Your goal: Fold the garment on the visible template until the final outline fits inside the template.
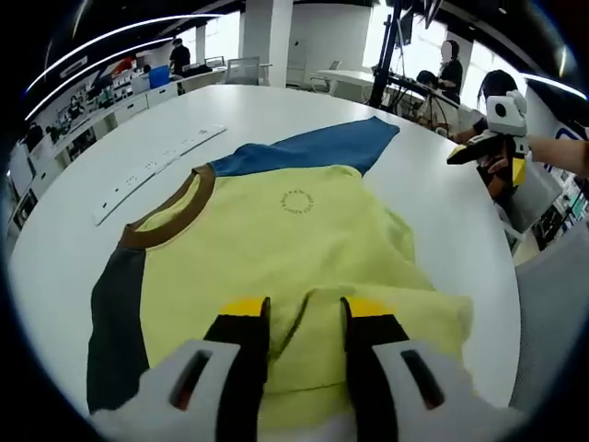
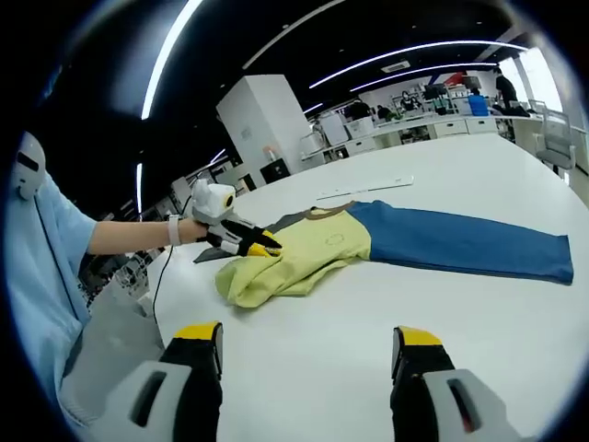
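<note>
Nearest in my left gripper view, the left gripper (image 1: 306,318) has its jaws pinched on a raised fold of the yellow shirt (image 1: 285,239), near its hem. The shirt lies on the white round table (image 1: 442,193), its body running away from me toward the brown collar (image 1: 170,216), with the blue sleeve (image 1: 317,147) stretched beyond. In my right gripper view, the right gripper (image 2: 304,345) hangs wide open above bare tabletop, holding nothing, well short of the shirt.

Soft, matt cloth is seen in the garment (image 1: 276,239), creased at its hem; the bench (image 2: 460,313) is smooth and faintly glossy.
</note>
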Demonstrator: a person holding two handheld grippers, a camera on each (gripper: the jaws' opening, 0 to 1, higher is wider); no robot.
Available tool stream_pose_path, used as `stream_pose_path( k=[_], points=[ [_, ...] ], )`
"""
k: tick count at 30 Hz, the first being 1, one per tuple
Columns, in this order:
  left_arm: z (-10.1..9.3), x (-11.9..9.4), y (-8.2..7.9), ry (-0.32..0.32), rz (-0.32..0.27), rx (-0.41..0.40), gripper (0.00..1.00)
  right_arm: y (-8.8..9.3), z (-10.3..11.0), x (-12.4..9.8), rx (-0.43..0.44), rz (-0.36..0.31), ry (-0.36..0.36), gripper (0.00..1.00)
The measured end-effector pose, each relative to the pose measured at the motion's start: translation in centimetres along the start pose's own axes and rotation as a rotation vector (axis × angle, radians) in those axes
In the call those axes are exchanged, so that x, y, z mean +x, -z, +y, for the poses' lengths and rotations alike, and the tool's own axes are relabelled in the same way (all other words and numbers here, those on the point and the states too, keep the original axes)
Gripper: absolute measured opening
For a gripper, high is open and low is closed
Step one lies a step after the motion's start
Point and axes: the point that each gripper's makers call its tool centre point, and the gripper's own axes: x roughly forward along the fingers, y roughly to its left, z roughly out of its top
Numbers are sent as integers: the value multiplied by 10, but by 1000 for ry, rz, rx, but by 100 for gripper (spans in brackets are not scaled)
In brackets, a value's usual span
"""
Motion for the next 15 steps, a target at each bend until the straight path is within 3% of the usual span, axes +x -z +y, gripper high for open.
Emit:
stream_pose_path(
  k=[5,7,15],
  points=[
    [2,-19,-7,-4,-40,-35,48,0,4,1,-5,-3,-7,75],
    [4,-27,-5,-12,-48,-41,50,0,5,2,-8,-4,-8,75],
    [18,-49,16,-56,-21,-94,33,3,9,5,-3,-4,-19,75]
  ],
)
